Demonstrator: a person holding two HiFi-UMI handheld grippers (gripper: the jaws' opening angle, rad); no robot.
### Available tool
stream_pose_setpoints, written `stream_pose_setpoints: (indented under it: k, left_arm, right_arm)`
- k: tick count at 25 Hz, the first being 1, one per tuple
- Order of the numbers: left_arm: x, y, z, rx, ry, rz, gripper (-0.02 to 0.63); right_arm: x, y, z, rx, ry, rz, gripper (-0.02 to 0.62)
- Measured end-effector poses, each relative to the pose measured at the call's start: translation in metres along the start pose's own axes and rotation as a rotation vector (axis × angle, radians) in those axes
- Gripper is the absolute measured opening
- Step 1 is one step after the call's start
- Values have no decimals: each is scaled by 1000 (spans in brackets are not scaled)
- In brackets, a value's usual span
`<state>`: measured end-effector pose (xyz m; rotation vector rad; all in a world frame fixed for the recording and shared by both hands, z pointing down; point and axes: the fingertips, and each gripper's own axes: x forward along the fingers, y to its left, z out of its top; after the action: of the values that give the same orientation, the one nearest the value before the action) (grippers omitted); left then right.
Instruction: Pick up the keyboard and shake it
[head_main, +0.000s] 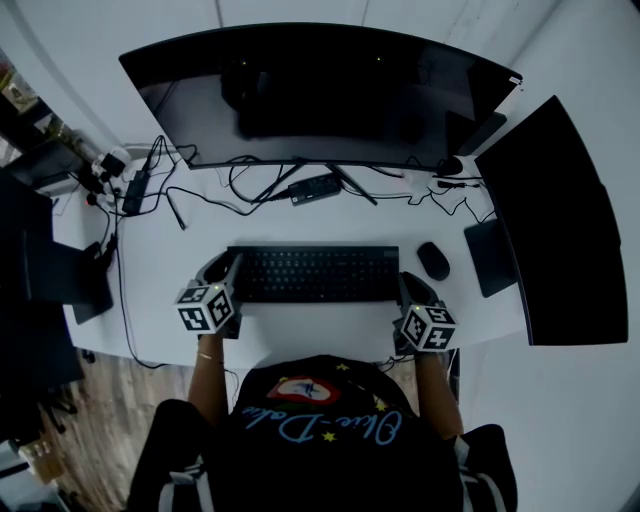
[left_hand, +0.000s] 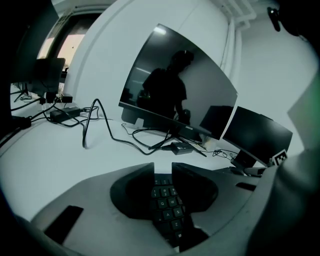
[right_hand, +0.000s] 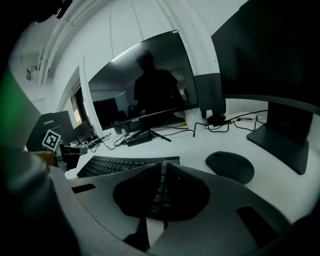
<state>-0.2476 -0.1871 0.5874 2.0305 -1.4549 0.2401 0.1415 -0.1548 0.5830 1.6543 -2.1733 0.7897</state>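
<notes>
In the head view the keyboard (head_main: 313, 274) lies flat on the desk (head_main: 300, 215). The left hand-held gripper (head_main: 232, 268) is at its left end and the right hand-held gripper (head_main: 405, 285) at its right, their tips lost against the dark keys. The left gripper view shows the jaws closed to a narrow slit on the keyboard, with only a strip of keys visible. In the right gripper view the slit is thinner still, the jaws cover the keyboard's near end, and a mouse (right_hand: 230, 166) lies just beside it.

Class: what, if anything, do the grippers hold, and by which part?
Cannot be told: the left gripper and right gripper straddle the keyboard at its ends; grip unclear.
</notes>
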Motion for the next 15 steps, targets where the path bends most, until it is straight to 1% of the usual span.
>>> stream_pose_setpoints:
  k: [3, 7, 9, 11, 15]
  left_arm:
    - [-7, -20, 4, 19, -25, -37, 50]
    - [-14, -51, 6, 70, -42, -110, 11]
    - [-18, -66, 8, 76, -46, -164, 5]
    - [-23, -79, 10, 92, -59, -198, 5]
    - [-37, -95, 14, 191, -94, -200, 5]
  right_arm:
    - [-5, 6, 16, 23, -66, 17, 14]
    - [-10, 15, 30, 70, -128, 57, 0]
    - [-12, 28, 36, 57, -149, 112, 0]
    - [-14, 40, 42, 31, -165, 154, 0]
    - [-18, 57, 49, -16, -187, 174, 0]
